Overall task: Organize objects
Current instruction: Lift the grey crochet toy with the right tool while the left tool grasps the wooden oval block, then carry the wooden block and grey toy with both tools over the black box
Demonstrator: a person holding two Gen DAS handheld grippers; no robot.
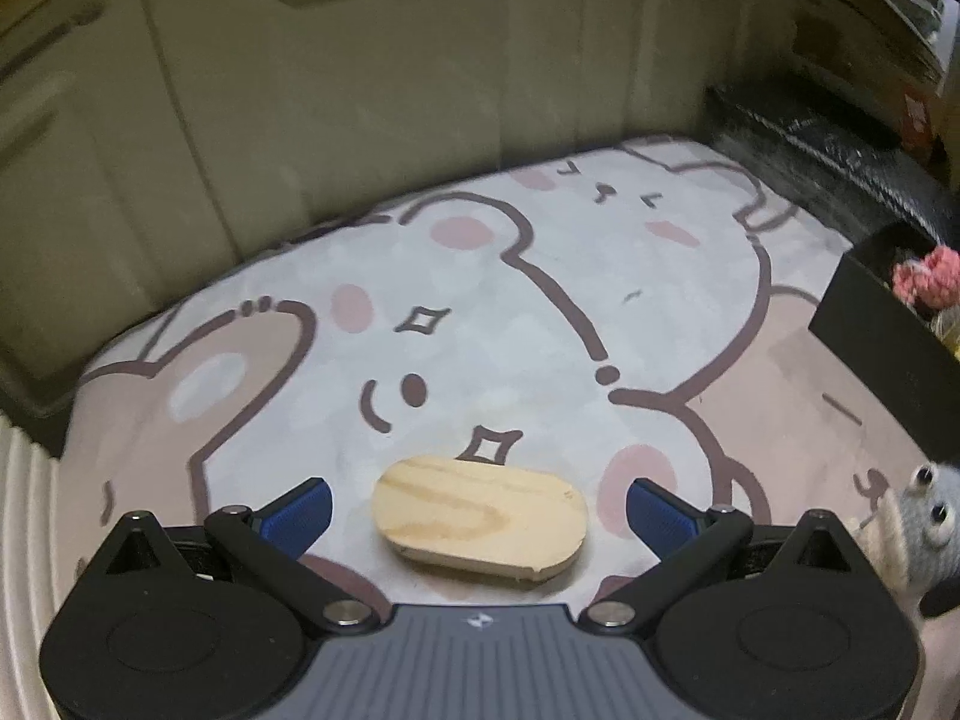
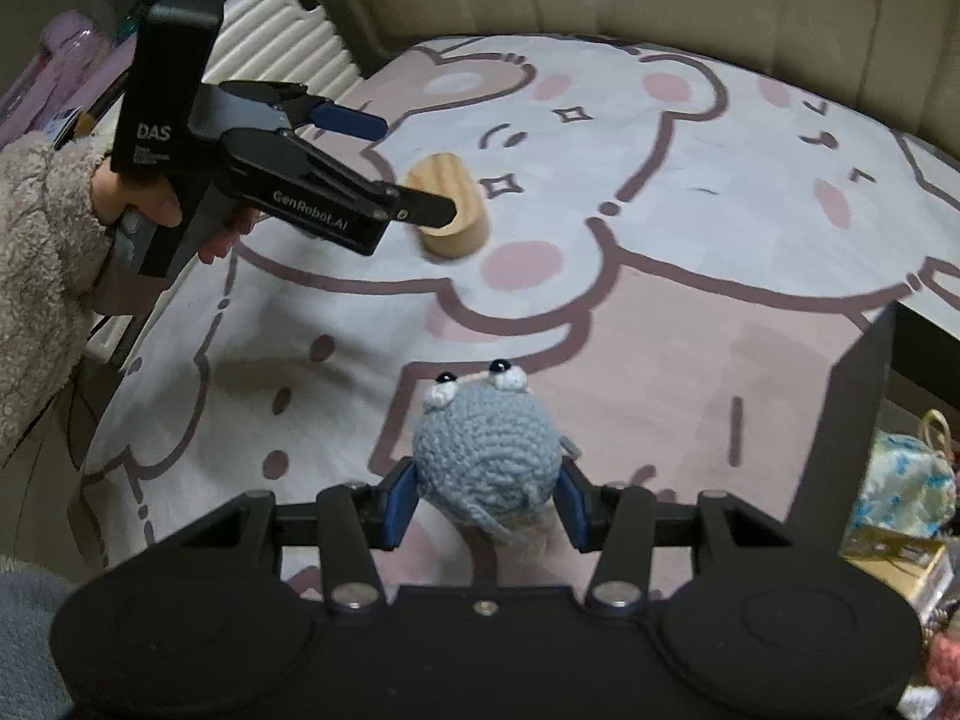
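An oval wooden block [image 1: 480, 519] lies on the cartoon bear rug [image 1: 600, 276]. My left gripper [image 1: 480, 510] stands open, one blue pad on each side of the block and not touching it. The right wrist view shows the same: left gripper [image 2: 408, 168] astride the wooden block [image 2: 453, 222], held by a hand in a fleecy sleeve [image 2: 36, 252]. My right gripper [image 2: 485, 504] is shut on a grey-blue crocheted toy [image 2: 486, 444] with googly eyes, held above the rug [image 2: 660, 192]. The toy [image 1: 924, 522] also shows at the left wrist view's right edge.
An open black box [image 2: 864, 408] stands at the rug's right edge, holding a blue-and-white crocheted piece [image 2: 906, 480] and a pink one [image 1: 927, 276]. Pale cabinets [image 1: 360, 90] line the far side. A white ribbed radiator [image 2: 282, 30] is on the left.
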